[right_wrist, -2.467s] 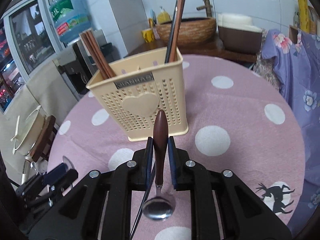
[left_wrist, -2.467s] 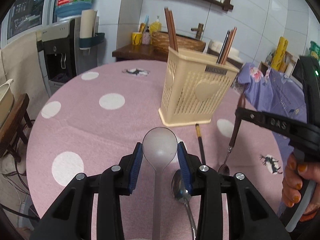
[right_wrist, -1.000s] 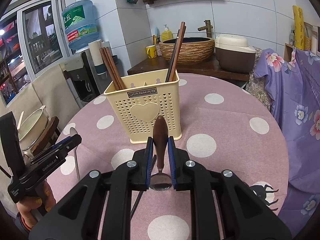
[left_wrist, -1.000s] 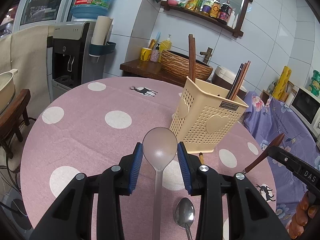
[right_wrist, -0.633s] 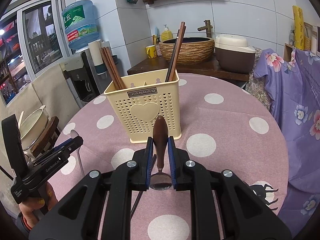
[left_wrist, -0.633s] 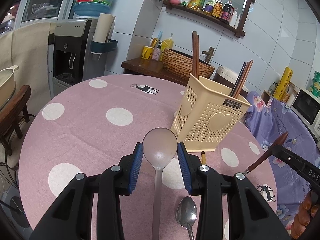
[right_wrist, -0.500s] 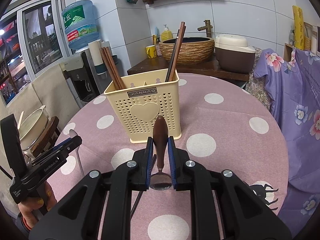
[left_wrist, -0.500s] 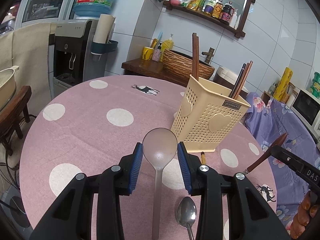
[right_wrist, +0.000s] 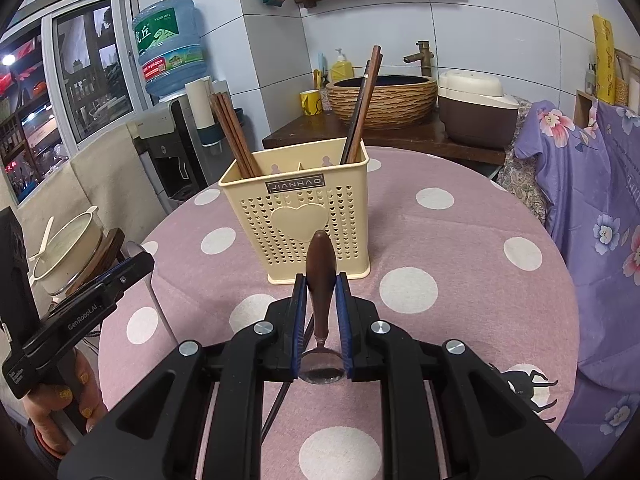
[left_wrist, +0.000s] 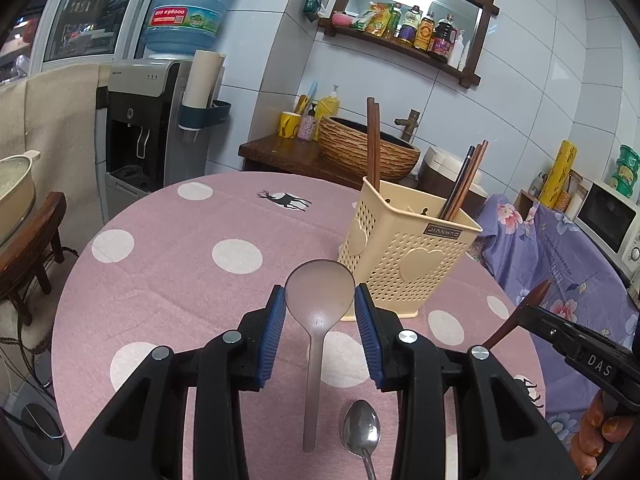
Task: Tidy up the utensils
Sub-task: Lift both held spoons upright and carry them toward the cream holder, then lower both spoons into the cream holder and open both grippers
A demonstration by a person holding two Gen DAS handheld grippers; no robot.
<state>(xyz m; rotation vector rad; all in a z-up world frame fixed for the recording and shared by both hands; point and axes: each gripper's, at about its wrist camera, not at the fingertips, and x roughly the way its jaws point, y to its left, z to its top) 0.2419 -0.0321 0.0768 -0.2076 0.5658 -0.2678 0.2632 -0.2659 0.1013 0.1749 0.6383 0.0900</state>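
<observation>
A cream perforated utensil holder (left_wrist: 404, 256) (right_wrist: 304, 216) stands on the pink polka-dot table (left_wrist: 168, 276), with brown chopsticks (right_wrist: 232, 136) upright in it. My left gripper (left_wrist: 320, 300) is shut on the bowl of a translucent grey ladle spoon (left_wrist: 318, 312), held above the table in front of the holder. My right gripper (right_wrist: 321, 284) is shut on the brown wooden handle of a metal spoon (right_wrist: 320, 276), its bowl hanging down toward me. A metal spoon (left_wrist: 362, 430) and a dark chopstick (right_wrist: 280, 400) lie on the table.
A purple floral cloth (right_wrist: 600, 220) covers something at the table's right. A side counter with a woven basin (right_wrist: 384, 96) and rice cooker (right_wrist: 476, 108) stands behind. A water dispenser (left_wrist: 148, 120) and a pot on a stool (right_wrist: 68, 248) are at the left.
Both grippers have risen from the table with their spoons since the oldest frames. In the last second they have held almost still.
</observation>
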